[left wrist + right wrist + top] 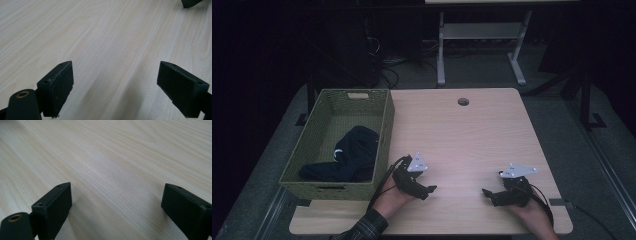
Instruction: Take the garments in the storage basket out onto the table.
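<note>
Both grippers rest low on the bare bench, left gripper [428, 190] and right gripper [488, 194], jaws spread wide and empty. The dark garment [346, 156] lies in the green basket [384, 131]. Next, probably the left reaches into it.

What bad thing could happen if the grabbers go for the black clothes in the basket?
The dark garment lies deep in the green basket, so the left gripper might bump the wall and shove the basket. The basket already hangs past the table edge and could tip.
</note>
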